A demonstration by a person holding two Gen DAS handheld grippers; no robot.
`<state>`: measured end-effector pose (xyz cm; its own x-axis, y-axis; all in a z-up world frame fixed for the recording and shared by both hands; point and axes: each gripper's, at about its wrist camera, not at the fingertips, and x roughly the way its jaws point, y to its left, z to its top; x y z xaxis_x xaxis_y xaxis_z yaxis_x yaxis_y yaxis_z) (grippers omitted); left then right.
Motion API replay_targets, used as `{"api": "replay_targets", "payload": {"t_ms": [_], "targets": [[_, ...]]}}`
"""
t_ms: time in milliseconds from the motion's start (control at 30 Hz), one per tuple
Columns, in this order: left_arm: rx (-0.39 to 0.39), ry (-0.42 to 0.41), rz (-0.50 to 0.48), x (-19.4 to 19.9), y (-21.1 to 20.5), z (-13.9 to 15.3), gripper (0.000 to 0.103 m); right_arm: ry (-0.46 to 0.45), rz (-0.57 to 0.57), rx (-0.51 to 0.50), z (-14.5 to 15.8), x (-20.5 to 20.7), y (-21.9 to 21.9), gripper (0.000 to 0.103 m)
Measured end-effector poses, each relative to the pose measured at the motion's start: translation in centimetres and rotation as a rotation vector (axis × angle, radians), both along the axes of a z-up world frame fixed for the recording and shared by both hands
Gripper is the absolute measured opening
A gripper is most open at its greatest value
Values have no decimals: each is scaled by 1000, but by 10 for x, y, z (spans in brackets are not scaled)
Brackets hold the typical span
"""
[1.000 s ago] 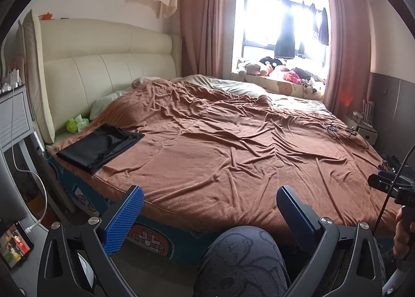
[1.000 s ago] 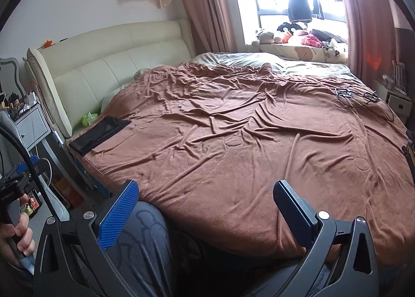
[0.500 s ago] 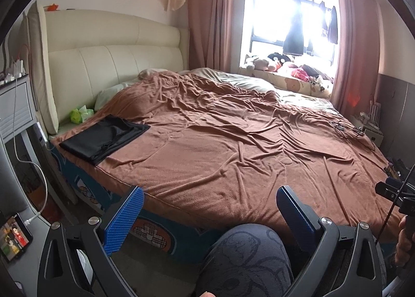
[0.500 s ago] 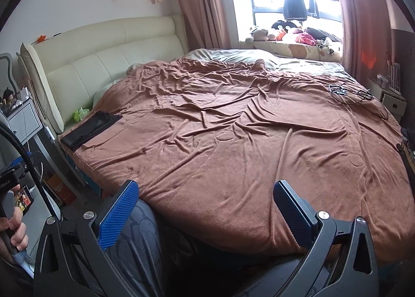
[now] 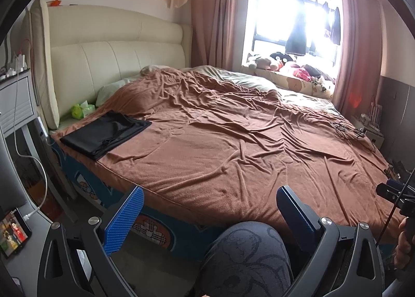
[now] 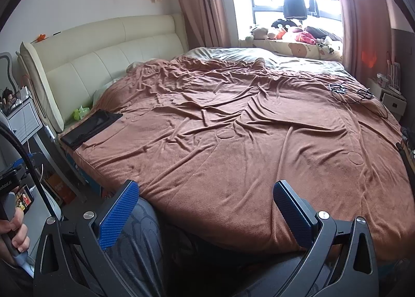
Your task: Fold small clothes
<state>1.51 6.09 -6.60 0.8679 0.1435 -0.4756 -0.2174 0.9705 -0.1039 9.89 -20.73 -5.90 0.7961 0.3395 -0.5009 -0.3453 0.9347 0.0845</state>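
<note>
We are holding the left gripper (image 5: pixel 210 215) and the right gripper (image 6: pixel 207 212) spread wide and empty. The folded black garment (image 5: pixel 105 133) is lying on the brown blanket (image 5: pixel 233 146), near the cream headboard (image 5: pixel 103 60).

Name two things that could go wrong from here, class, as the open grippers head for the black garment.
1. The black garment lies at the bed corner; a pull may slide it off the edge.
2. The blanket is wrinkled; the left gripper or right gripper may pinch it too.

Bed (image 5: pixel 233 146), cream headboard (image 5: pixel 109 63); bright window (image 5: pixel 293 27), pink curtains (image 5: pixel 218 11).
</note>
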Motion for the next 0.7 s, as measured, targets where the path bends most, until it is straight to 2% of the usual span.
{"api": "replay_targets", "payload": {"t_ms": [700], "targets": [[2, -14, 32, 3, 6, 10, 103, -3, 5, -6, 7, -3, -4, 103]]}}
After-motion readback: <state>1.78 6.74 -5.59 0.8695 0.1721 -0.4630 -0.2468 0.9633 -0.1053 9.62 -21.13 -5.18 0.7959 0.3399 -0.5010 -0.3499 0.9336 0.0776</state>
